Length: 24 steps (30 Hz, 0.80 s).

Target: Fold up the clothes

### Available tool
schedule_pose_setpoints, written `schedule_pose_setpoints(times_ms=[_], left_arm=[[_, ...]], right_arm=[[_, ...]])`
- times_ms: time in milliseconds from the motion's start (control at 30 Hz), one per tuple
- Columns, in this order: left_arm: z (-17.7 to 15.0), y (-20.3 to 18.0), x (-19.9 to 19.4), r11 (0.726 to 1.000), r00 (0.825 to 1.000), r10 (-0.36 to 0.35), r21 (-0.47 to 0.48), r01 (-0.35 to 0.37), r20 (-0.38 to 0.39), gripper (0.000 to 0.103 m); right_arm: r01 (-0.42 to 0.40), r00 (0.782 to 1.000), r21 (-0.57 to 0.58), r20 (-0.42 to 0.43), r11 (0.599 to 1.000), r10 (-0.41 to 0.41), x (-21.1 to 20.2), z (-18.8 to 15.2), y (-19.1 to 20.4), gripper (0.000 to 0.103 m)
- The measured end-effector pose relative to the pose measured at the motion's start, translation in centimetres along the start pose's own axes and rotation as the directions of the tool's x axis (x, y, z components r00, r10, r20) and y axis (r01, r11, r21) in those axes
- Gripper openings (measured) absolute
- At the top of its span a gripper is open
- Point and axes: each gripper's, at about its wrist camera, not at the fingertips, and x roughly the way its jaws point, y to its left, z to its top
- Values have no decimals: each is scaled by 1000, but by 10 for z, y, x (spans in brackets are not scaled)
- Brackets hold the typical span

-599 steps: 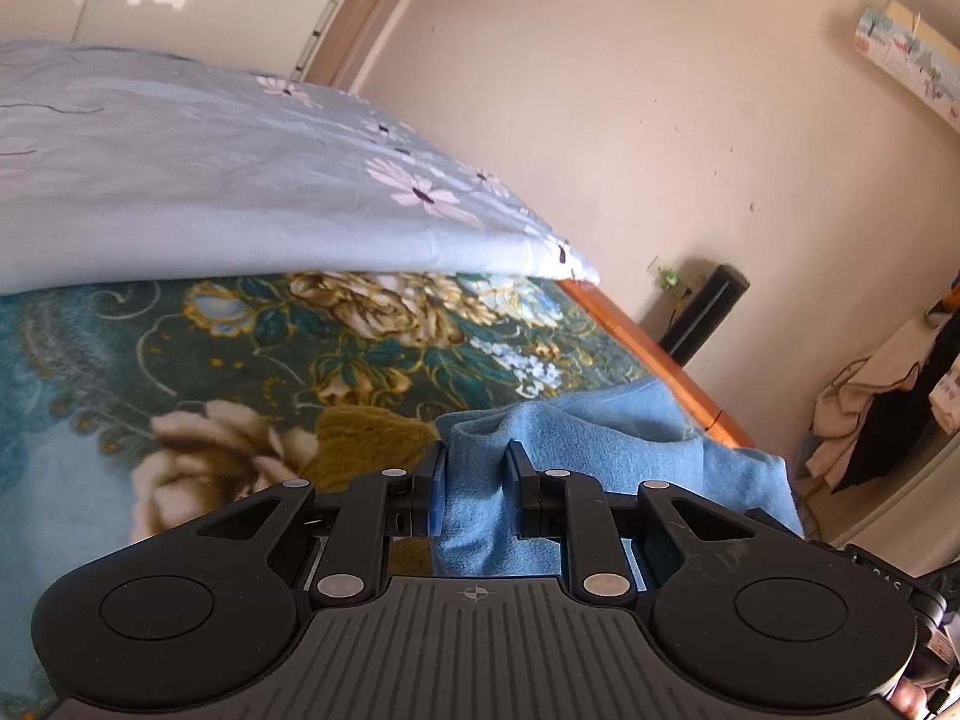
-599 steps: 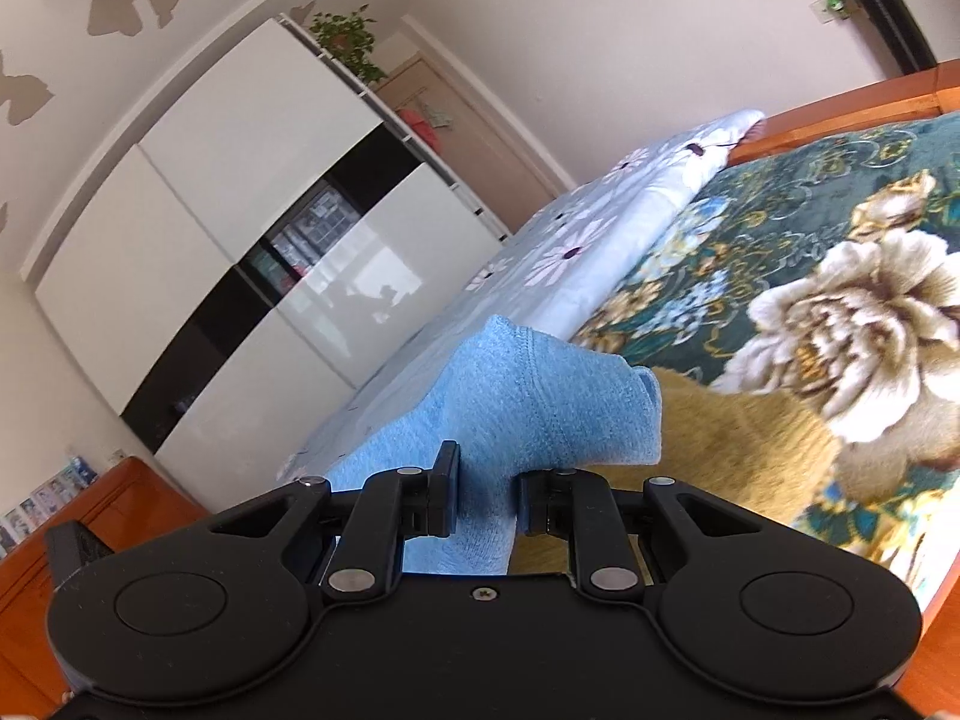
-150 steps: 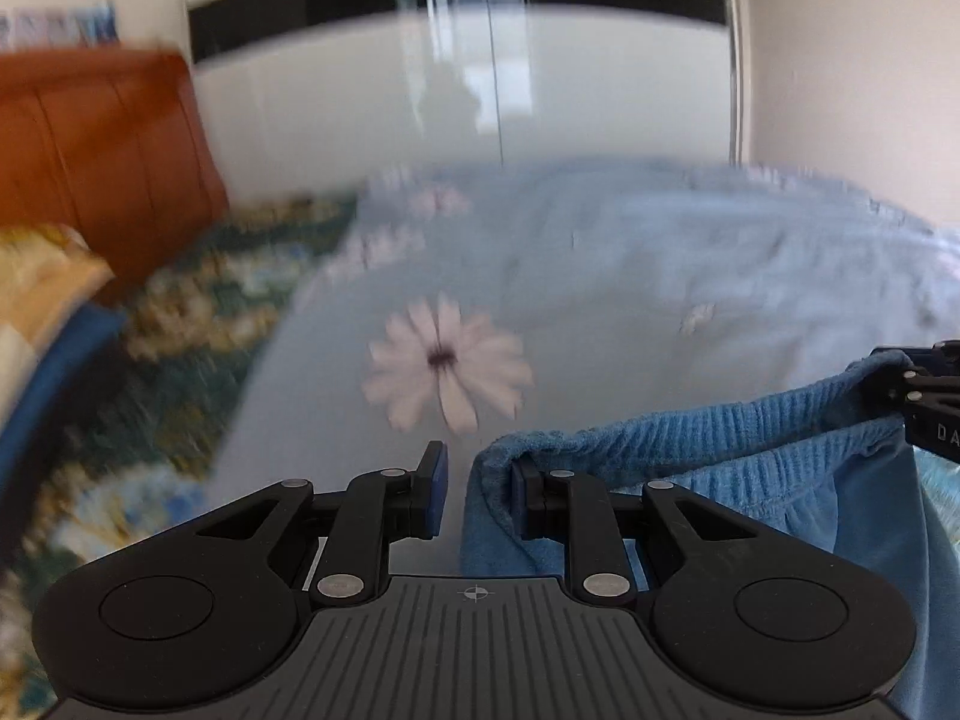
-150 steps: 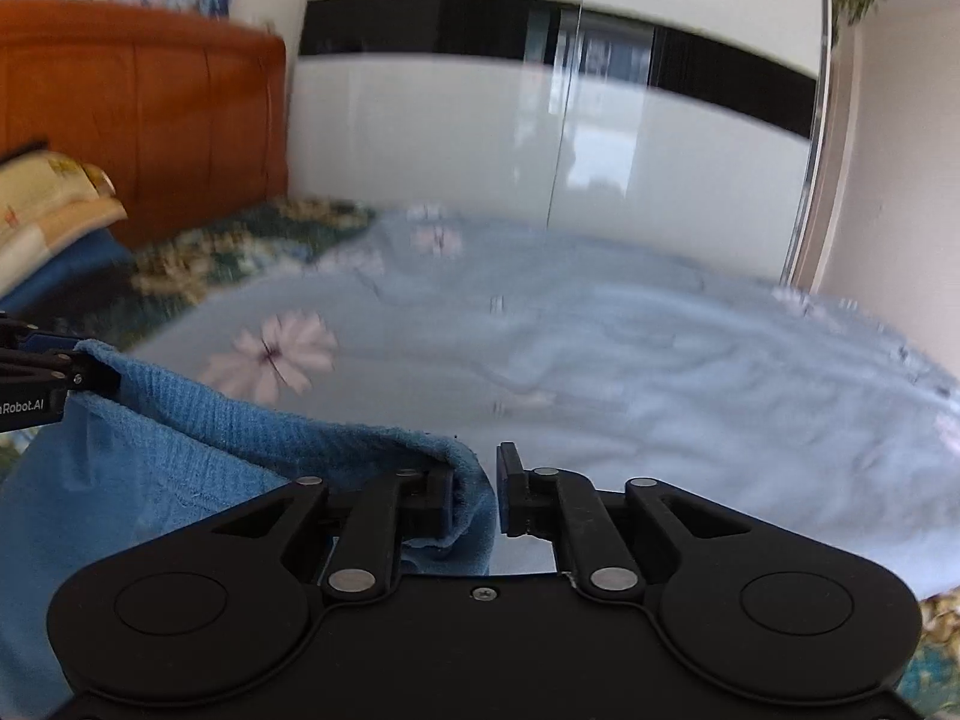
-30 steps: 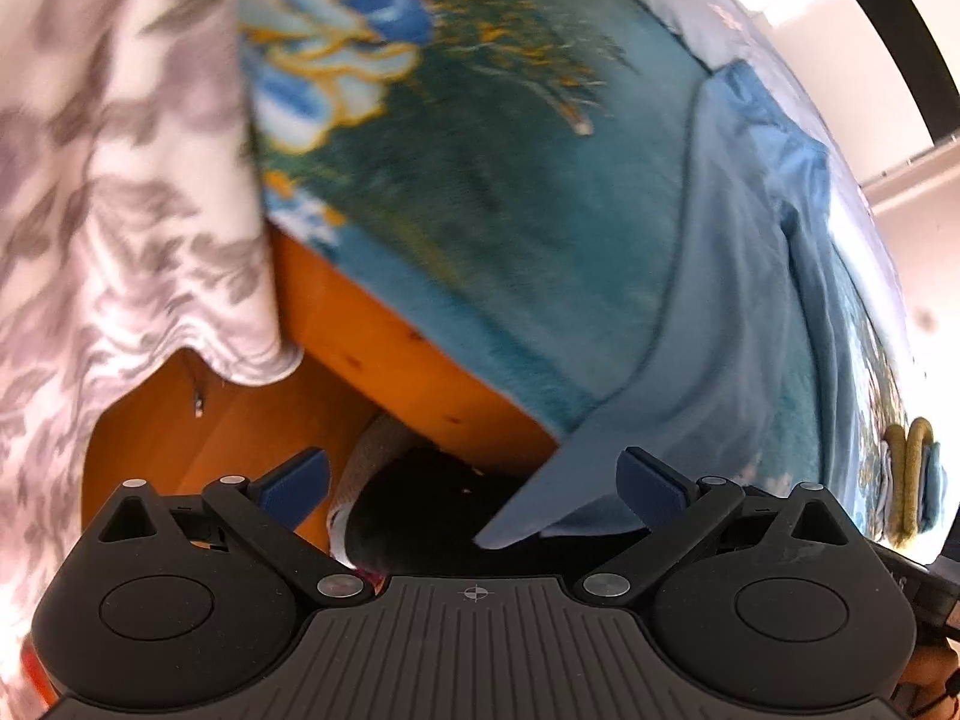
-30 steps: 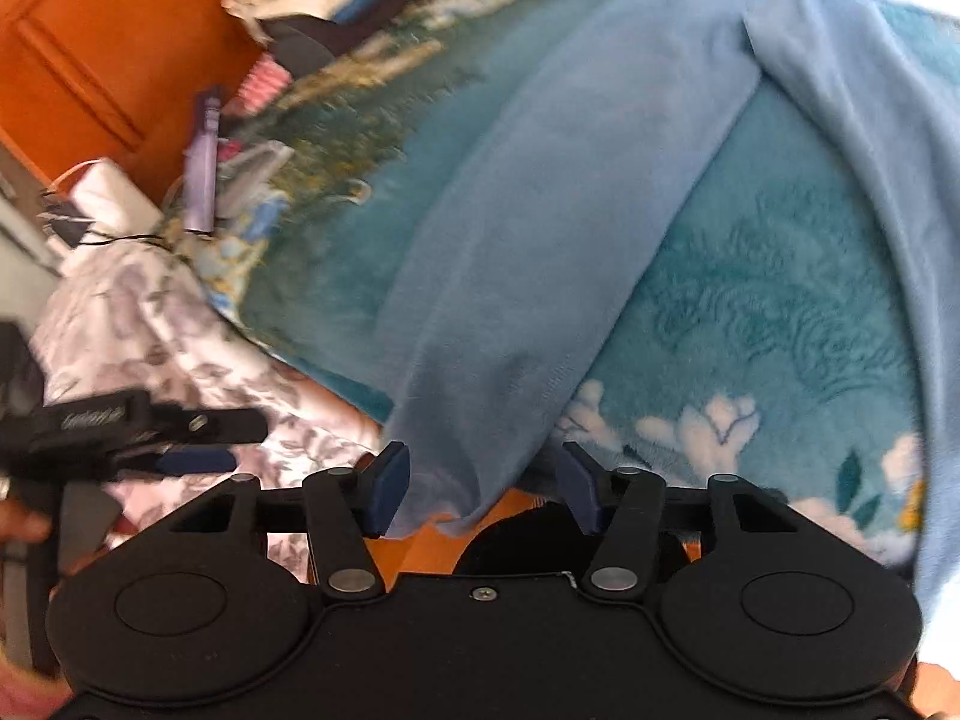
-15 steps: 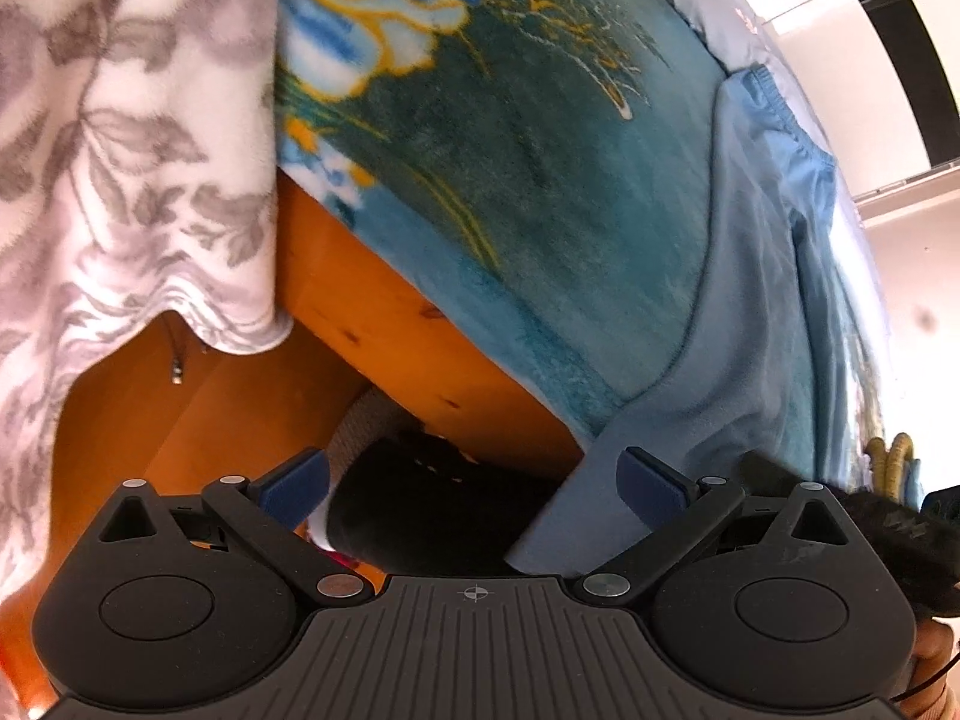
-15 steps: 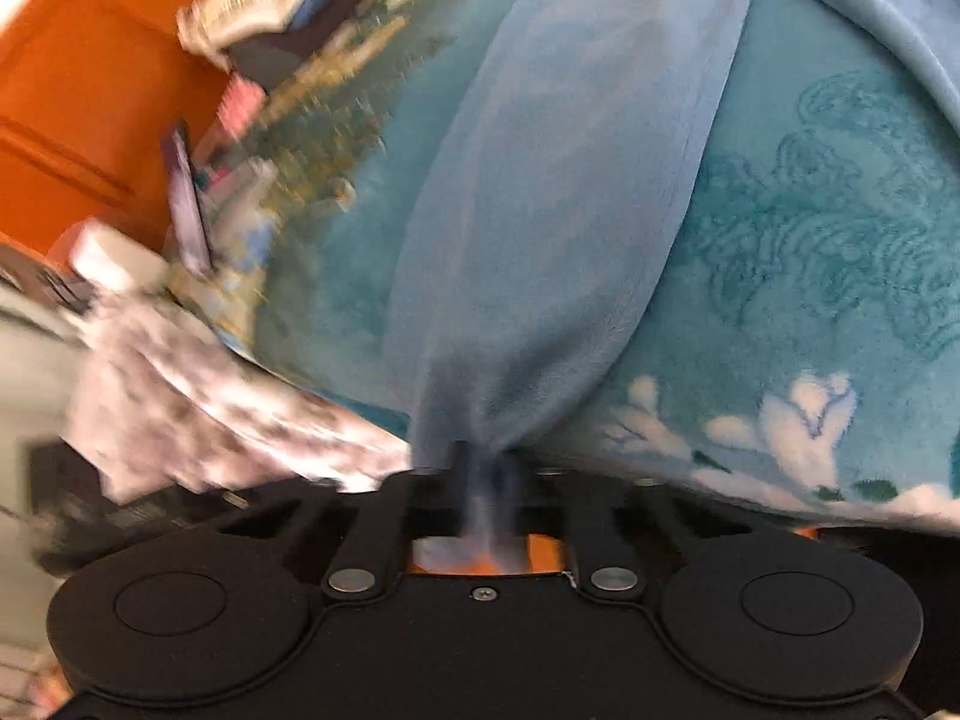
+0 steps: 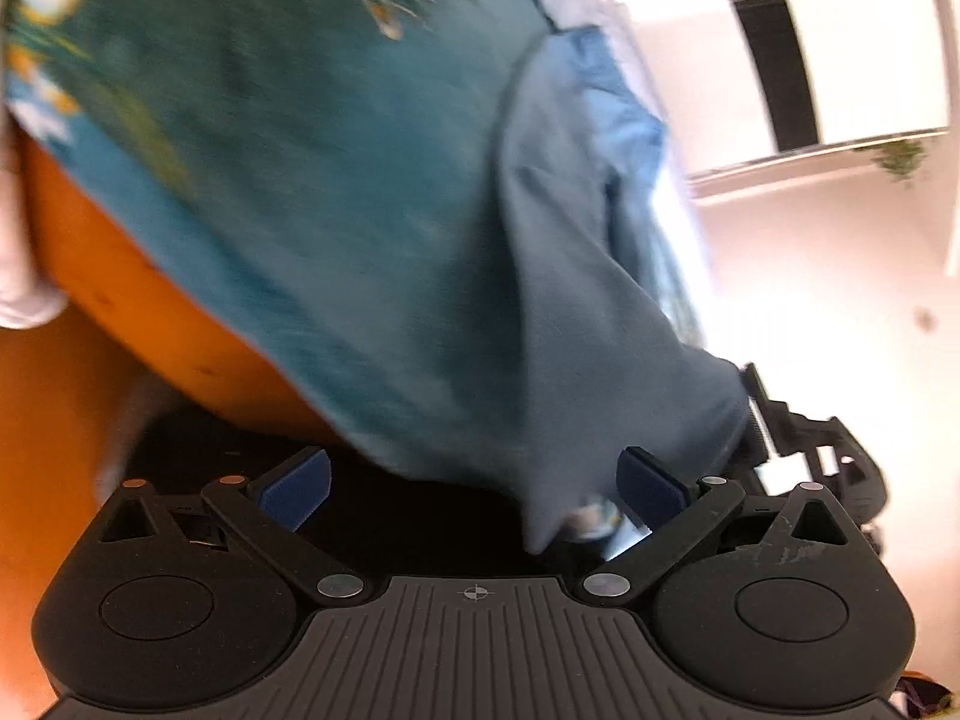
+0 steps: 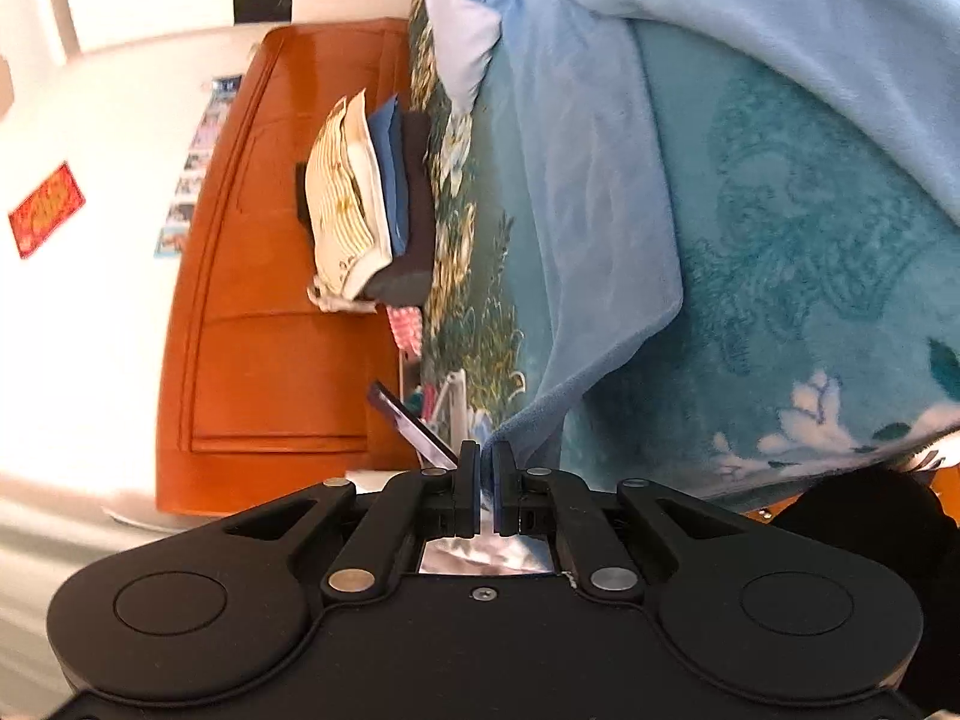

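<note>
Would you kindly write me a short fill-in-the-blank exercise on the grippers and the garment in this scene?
1. The right gripper is ____ on the hem of the light blue knit garment.
2. The left gripper has its jaws ____.
3. The garment lies on a ____ floral blanket.
4. The folded stack of clothes sits beside an orange-brown ____ headboard.

Missing words: shut; open; teal; wooden

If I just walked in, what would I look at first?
Probably the long light blue garment stretched down the teal flowered blanket, its end pinched in the shut right gripper at the bed's edge. The left gripper waits wide open beside that hanging end. Folded clothes are stacked by the orange headboard.
</note>
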Motion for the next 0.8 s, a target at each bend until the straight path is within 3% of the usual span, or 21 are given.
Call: schedule_pose_setpoints(times_ms=[167,267,400,433,467,533,633,800], left_arm=[[-2,2,22,994,995,-101,-28,101,22,103],[-2,-7,29,990,987,-138,43,134,85,103],[-3,-22,42,975,975,-197,127,183,106,102],[-2,-24,46,974,976,-196,136,183,90,94],[-2,-27,50,973,979,-193,143,181,72,64],[-3,-30,56,975,985,-169,150,161,40,20],[-10,-31,50,976,986,-164,153,157,34,9],[-15,-34,16,973,978,-199,131,190,57,5]], right_arm=[[-39,999,61,4,997,39,0,2,-2,7],[-63,998,103,4,993,63,3,6,-5,7],[-66,998,121,10,990,65,6,8,-1,9],[-67,998,120,12,991,66,5,8,-1,10],[-67,998,119,14,991,66,5,8,0,10],[-67,998,117,19,991,65,5,8,1,13],[-62,998,114,30,992,59,3,8,-1,13],[-5,999,111,43,994,1,-2,9,-12,13]])
